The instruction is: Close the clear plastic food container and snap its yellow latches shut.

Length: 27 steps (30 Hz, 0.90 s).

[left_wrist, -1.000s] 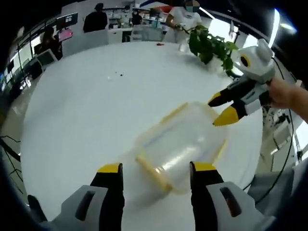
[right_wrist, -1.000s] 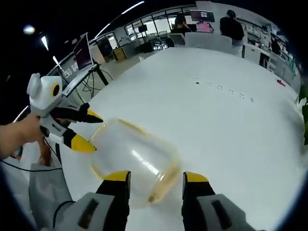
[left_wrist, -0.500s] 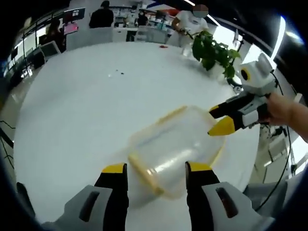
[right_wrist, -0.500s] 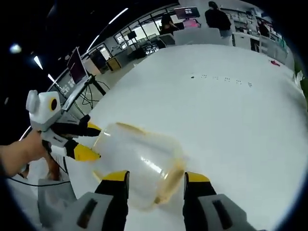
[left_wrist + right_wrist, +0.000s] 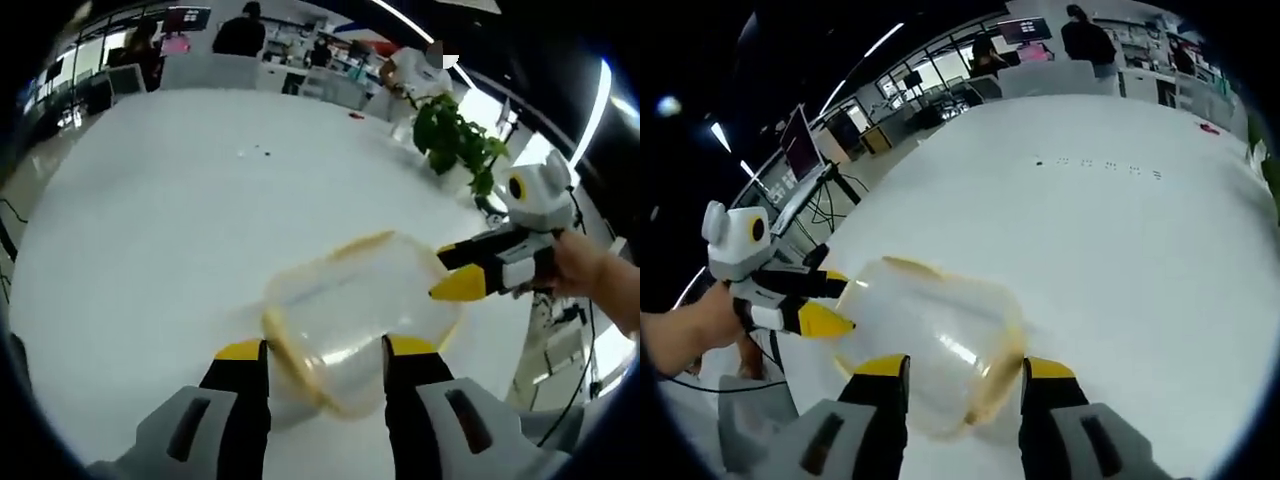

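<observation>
Clear food container on white table, between left gripper and right gripper, both wide. Press yellow latch squarely, steady other end.

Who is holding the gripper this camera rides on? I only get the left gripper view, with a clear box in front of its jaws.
Observer: The right gripper view shows a person's bare hand holding the left gripper, whose open jaws sit at one end of the container.
Operator: What is behind that hand?
Observer: A monitor on a stand, standing on the floor past the edge of the white table.
</observation>
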Tool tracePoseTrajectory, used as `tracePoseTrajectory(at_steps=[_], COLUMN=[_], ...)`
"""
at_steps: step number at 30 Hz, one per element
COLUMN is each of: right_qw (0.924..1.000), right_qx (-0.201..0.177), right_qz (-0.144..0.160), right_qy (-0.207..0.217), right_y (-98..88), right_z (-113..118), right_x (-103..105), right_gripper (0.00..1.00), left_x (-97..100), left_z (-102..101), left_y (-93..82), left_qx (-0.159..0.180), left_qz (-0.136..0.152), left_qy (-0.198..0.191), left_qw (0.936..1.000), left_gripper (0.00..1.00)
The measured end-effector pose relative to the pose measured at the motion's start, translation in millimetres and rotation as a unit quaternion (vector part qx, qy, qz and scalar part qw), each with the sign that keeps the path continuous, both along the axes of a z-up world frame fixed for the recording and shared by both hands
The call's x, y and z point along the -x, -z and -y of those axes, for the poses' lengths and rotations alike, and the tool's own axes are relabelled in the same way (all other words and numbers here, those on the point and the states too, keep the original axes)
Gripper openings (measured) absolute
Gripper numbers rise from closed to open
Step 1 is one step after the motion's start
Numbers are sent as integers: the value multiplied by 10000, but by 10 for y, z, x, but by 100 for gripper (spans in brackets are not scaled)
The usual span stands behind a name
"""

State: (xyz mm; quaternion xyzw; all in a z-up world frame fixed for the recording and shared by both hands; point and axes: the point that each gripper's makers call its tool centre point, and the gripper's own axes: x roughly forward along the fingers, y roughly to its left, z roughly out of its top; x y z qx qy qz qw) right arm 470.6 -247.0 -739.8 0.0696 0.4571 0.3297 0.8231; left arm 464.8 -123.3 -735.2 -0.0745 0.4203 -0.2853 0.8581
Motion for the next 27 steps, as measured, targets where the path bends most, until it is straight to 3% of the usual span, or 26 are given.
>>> tracePoseTrajectory(at_steps=[8, 27], right_qw=[9994, 9995], right_qx=[-246, -221], right_qz=[-54, -35], right_qy=[218, 233], right_y=[-2, 7], right_z=[-10, -9], right_x=[11, 38], right_gripper=[41, 40], left_x=[-9, 6], left_z=[-6, 8], left_y=[0, 18], left_qx=[93, 120], left_qz=[65, -7], left_qy=[-69, -83], left_qw=[9999, 9999], left_gripper=[43, 41])
